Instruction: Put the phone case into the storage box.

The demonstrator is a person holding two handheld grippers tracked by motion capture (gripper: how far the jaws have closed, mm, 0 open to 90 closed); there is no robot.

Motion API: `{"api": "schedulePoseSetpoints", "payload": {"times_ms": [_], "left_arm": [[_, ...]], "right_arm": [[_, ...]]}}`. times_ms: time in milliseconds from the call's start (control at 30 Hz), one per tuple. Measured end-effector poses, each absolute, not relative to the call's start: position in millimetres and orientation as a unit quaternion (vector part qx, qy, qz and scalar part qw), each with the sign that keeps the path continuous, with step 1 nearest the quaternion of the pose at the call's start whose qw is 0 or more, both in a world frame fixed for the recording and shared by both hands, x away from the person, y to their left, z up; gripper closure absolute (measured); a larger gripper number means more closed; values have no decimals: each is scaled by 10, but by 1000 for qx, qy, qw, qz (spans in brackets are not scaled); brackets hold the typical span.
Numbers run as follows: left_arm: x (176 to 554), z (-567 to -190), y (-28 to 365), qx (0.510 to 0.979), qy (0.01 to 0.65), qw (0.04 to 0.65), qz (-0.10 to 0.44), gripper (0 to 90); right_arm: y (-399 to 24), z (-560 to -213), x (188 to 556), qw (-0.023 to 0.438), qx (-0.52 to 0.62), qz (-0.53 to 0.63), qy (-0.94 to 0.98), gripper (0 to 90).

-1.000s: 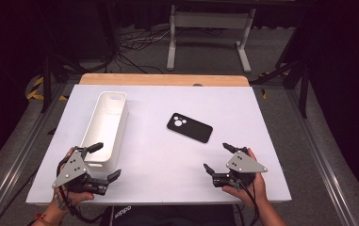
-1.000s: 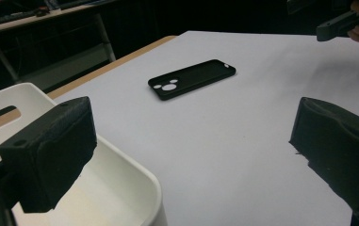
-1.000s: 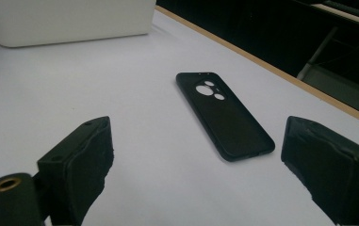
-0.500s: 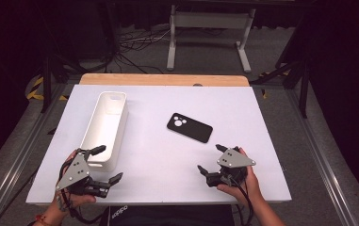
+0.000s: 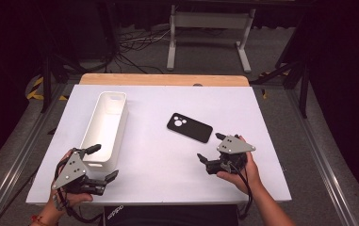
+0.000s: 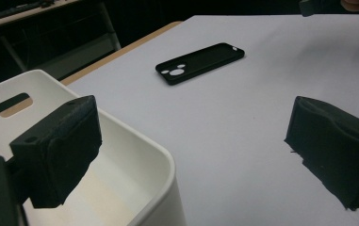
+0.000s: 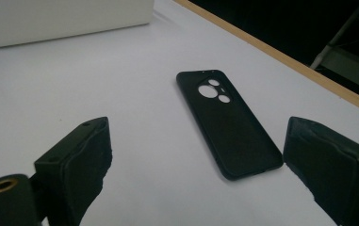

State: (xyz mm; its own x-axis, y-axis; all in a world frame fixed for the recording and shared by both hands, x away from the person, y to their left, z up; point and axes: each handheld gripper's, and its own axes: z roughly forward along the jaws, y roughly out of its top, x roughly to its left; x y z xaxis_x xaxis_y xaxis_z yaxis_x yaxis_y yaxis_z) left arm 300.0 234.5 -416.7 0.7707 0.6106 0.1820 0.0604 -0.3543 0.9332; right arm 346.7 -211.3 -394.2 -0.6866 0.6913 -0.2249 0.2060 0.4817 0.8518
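On white table (image 5: 158, 165), flat black phone case (image 5: 190, 127) lies mid-right, beside long white plastic bin (image 5: 105, 128); right gripper (image 5: 211, 151) wide, just short of it (left gripper (image 5: 103, 162) wide too, at bin's near end); risk: thin case skids under jaw.

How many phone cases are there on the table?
1. The phone case lies flat near the table's middle, right of the white bin, just ahead of the open right gripper.
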Motion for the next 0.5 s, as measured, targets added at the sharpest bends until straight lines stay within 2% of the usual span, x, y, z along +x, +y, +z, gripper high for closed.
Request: {"api": "schedulePoseSetpoints", "payload": {"times_ms": [100,133,367,500], "left_arm": [[3008,-4179,2350,783,215,525,254,48],[3011,-4180,2348,785,214,523,255,48],[3050,-4174,2347,779,227,533,242,75],[3051,-4182,2319,779,227,530,247,77]], "right_arm": [[-2138,-3904,3530,277,279,423,816,113],[-2175,-3860,3613,276,284,422,815,147],[-2187,-3748,3872,249,282,418,827,179],[-2124,-3700,3957,250,287,411,829,181]]}}
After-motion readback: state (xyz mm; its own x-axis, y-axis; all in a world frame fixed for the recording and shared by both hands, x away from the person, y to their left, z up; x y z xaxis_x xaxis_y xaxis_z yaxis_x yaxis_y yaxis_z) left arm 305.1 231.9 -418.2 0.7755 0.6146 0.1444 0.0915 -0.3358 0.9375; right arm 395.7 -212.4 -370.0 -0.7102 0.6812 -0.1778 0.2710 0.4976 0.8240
